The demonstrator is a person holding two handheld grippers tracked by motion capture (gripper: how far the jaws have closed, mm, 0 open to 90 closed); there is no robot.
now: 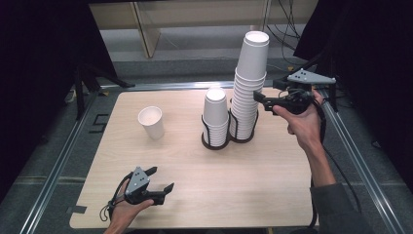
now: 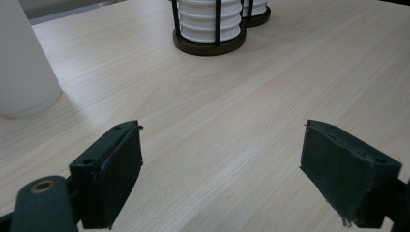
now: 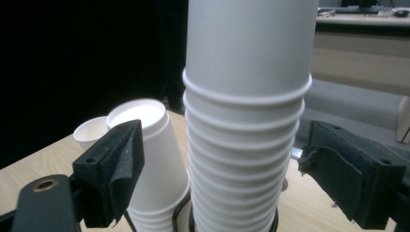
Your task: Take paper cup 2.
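Observation:
A tall stack of white paper cups [image 1: 249, 92] stands mouth-down in a black wire holder [image 1: 242, 138] at mid-table. A shorter stack [image 1: 215, 114] sits in a second holder just to its left. One white cup [image 1: 151, 122] stands alone further left. My right gripper [image 1: 260, 100] is open at the tall stack's right side. In the right gripper view the tall stack [image 3: 246, 159] stands between the spread jaws of my right gripper [image 3: 225, 140], with no pad touching it. My left gripper [image 1: 161, 178] is open and holds nothing above the table's front left.
In the left gripper view my left gripper [image 2: 222, 140] hovers over bare wood; the lone cup [image 2: 24, 67] is close on its left and the short stack's holder [image 2: 210, 43] lies ahead. Metal rails [image 1: 68, 146] run along the table's sides. Dark curtains flank the table.

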